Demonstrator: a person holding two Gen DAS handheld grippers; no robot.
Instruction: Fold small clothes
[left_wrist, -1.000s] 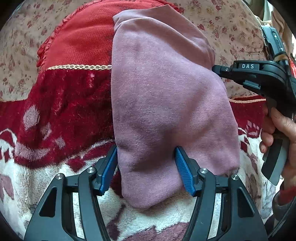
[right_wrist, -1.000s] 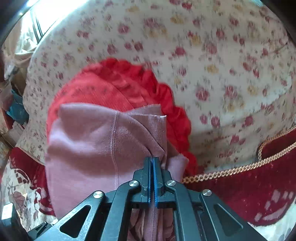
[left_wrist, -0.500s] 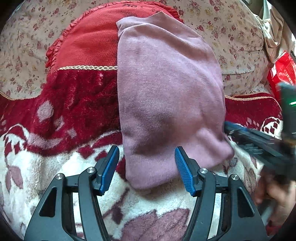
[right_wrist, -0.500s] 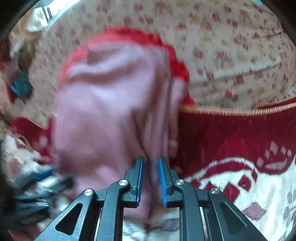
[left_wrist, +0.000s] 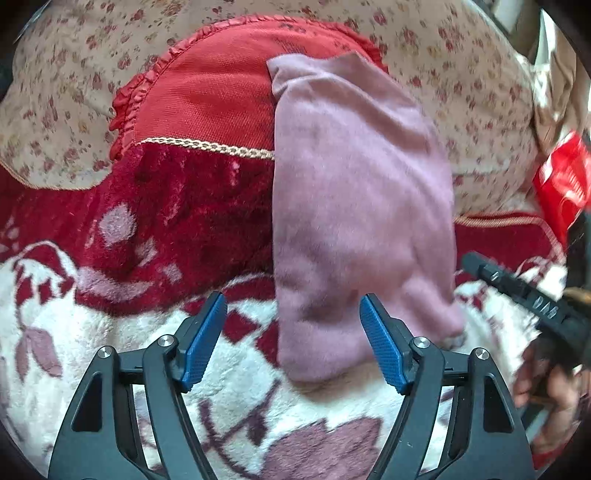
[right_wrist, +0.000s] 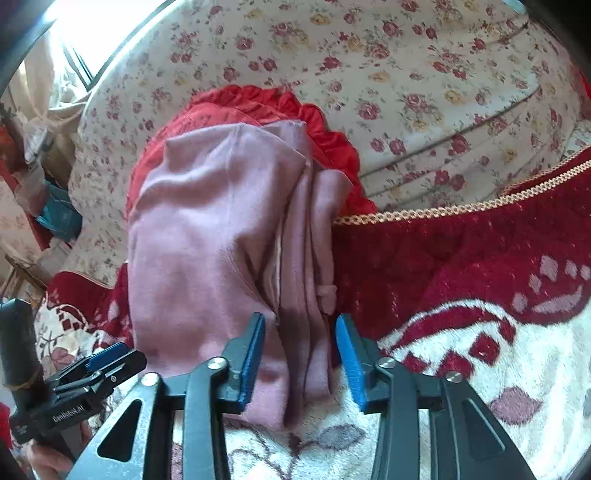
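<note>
A folded mauve garment (left_wrist: 354, 206) lies lengthwise on the red and white blanket, its far end on a red cushion (left_wrist: 218, 85). My left gripper (left_wrist: 293, 339) is open, its blue pads on either side of the garment's near end, not touching. In the right wrist view the garment (right_wrist: 218, 236) shows its layered folded edges on the right side. My right gripper (right_wrist: 301, 354) is open around those near edges, holding nothing. The right gripper also shows at the right edge of the left wrist view (left_wrist: 524, 295), and the left gripper shows at the lower left of the right wrist view (right_wrist: 99, 365).
A plush red and white blanket (left_wrist: 110, 332) covers the surface. A floral cushion or sofa back (right_wrist: 406, 74) rises behind. A red packet (left_wrist: 561, 181) sits at the far right. Clutter (right_wrist: 40, 184) stands by a window at the left.
My right gripper has opened and let go of the garment's edge, then drawn back toward its near end. My left gripper has pulled back slightly. The garment now lies flat.
</note>
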